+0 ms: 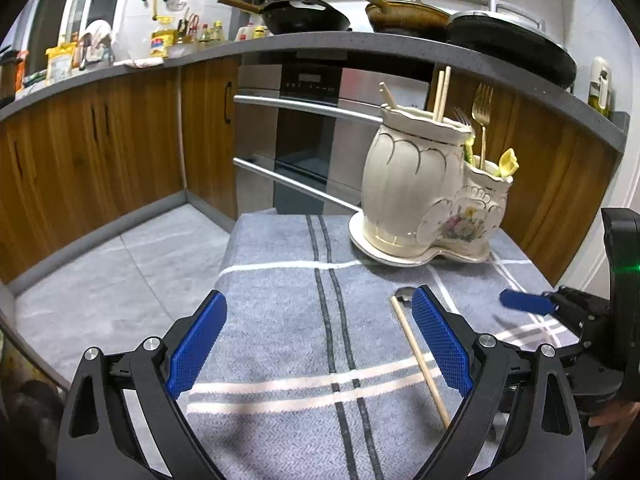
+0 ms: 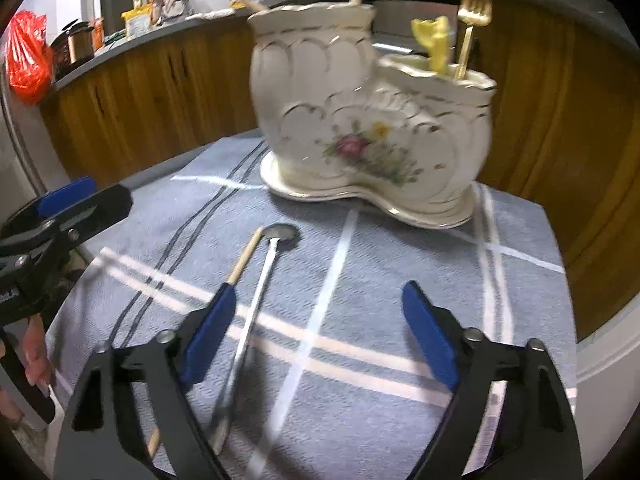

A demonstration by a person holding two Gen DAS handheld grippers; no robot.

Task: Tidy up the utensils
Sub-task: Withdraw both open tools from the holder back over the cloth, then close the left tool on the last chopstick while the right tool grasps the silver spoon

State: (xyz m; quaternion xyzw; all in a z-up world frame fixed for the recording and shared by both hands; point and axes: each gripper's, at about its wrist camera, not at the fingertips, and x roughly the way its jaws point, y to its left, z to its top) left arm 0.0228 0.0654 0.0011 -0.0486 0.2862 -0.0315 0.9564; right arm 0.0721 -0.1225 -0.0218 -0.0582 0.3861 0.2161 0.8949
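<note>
A cream ceramic utensil holder (image 1: 420,200) with two pots stands at the far right of the cloth; it also shows in the right wrist view (image 2: 360,120). Its tall pot holds chopsticks (image 1: 440,96); its low pot holds a gold fork (image 1: 483,120) and a yellow utensil (image 1: 507,162). One wooden chopstick (image 1: 420,360) and a metal spoon (image 2: 256,304) lie side by side on the cloth. My left gripper (image 1: 320,336) is open and empty, the chopstick just inside its right finger. My right gripper (image 2: 316,328) is open and empty, the spoon just inside its left finger.
A grey striped cloth (image 1: 300,320) covers the small table. Wooden cabinets (image 1: 100,160) and an oven (image 1: 304,140) stand behind, under a counter with pans (image 1: 304,16). The right gripper shows at the right edge of the left wrist view (image 1: 524,302).
</note>
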